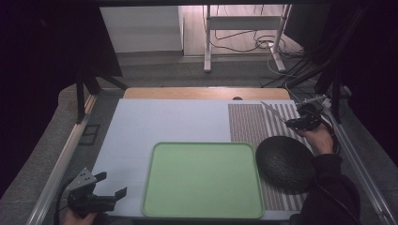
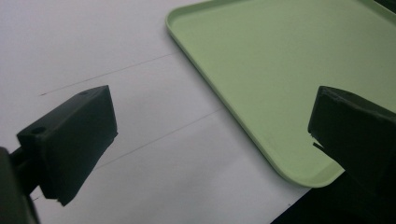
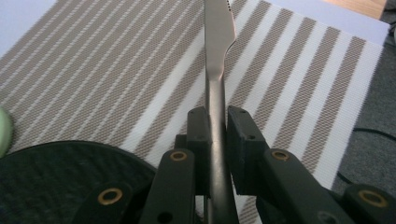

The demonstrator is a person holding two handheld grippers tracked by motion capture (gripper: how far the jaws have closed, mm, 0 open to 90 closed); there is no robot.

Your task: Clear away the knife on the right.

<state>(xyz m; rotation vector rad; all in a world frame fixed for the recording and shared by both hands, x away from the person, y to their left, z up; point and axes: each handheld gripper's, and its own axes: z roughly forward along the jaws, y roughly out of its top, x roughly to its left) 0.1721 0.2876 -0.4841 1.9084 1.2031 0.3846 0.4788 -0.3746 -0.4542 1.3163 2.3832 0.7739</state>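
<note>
I'm seeing a white table [image 1: 164,122], striped mat [image 3: 93,70], green tray [image 1: 202,180]; my right gripper [image 3: 215,126] is clamping a knife [image 3: 215,56], left gripper [image 2: 210,135] gaping empty.

A flat green rectangular plastic tray [image 1: 202,180] lies on the counter [image 1: 164,119] at its near edge, left of a brown-and-white striped woven placemat [image 1: 248,124]. A dark round woven mat [image 1: 285,162] lies on the placemat's near part (just beside the tray). The left claw [image 1: 111,183] is left of the tray; the right claw [image 1: 290,121], over the placemat's far right, clamps a grey metal knife [image 3: 217,70].
</note>
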